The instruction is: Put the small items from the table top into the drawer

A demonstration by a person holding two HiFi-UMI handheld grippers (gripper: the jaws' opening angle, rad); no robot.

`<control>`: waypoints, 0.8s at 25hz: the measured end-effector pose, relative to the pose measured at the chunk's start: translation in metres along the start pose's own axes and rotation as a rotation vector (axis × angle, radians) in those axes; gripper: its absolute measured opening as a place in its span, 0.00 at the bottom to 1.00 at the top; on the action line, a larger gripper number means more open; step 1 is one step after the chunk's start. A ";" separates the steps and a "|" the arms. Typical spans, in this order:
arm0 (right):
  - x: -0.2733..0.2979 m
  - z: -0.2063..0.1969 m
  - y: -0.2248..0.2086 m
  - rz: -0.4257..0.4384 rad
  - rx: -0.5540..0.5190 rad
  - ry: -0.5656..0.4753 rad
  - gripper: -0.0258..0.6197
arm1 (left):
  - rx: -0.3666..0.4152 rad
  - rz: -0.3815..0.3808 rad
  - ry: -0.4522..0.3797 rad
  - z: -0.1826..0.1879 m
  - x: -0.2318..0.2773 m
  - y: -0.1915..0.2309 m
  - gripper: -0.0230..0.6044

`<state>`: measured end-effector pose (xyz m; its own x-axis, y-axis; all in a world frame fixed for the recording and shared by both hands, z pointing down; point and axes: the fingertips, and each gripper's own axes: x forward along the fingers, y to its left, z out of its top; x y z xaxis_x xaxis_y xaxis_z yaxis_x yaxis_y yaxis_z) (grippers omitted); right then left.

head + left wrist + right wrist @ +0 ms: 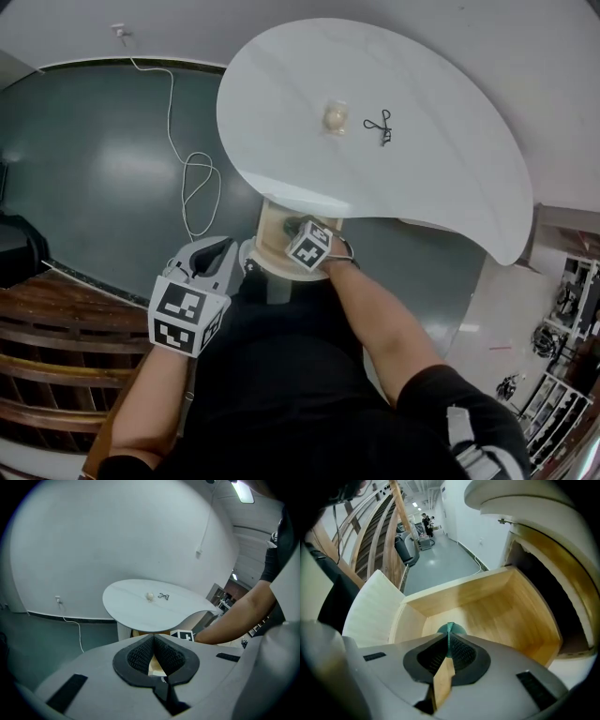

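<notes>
Right hand-held gripper (pixel 448 638) is seen pinched on a thin green item (pixel 451 628) above the open wooden drawer (pixel 501 613). Left hand-held gripper (pixel 153 640) is held pressed together, with nothing pinched.

Lab-like hall: grey-green floor (pixel 94 141), ceiling strip light (pixel 244 491), cluttered shelving (pixel 572 291).

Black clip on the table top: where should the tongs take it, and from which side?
Likely from straight above: the black clip lies flat on the white table, apart from the pale round item. Close on its darker, denser end nearest you; the thin wire loops look likely to slip. Finer shape is too small to tell.
</notes>
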<state>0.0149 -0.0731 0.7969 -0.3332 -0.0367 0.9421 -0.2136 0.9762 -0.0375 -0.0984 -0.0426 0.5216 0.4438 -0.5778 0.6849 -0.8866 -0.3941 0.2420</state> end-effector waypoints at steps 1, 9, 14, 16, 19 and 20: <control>0.004 -0.002 0.000 -0.001 -0.017 0.009 0.07 | -0.003 0.004 0.002 -0.002 -0.001 0.001 0.06; 0.025 -0.008 0.002 -0.018 -0.072 0.036 0.07 | -0.018 0.026 0.010 -0.013 -0.011 0.003 0.06; 0.026 -0.006 0.002 -0.013 -0.048 0.041 0.15 | -0.021 0.022 0.014 -0.016 -0.013 0.002 0.06; 0.023 -0.007 0.003 -0.006 -0.040 0.041 0.15 | -0.018 0.018 0.009 -0.014 -0.012 0.002 0.06; 0.012 -0.005 0.006 -0.009 -0.033 0.031 0.15 | -0.006 0.007 -0.005 -0.007 -0.013 0.001 0.06; 0.007 -0.004 0.006 -0.014 -0.029 0.027 0.15 | 0.000 0.002 -0.011 -0.005 -0.013 0.001 0.06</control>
<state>0.0148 -0.0664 0.8048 -0.3054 -0.0447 0.9512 -0.1911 0.9815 -0.0152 -0.1053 -0.0321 0.5164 0.4435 -0.5865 0.6778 -0.8875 -0.3930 0.2406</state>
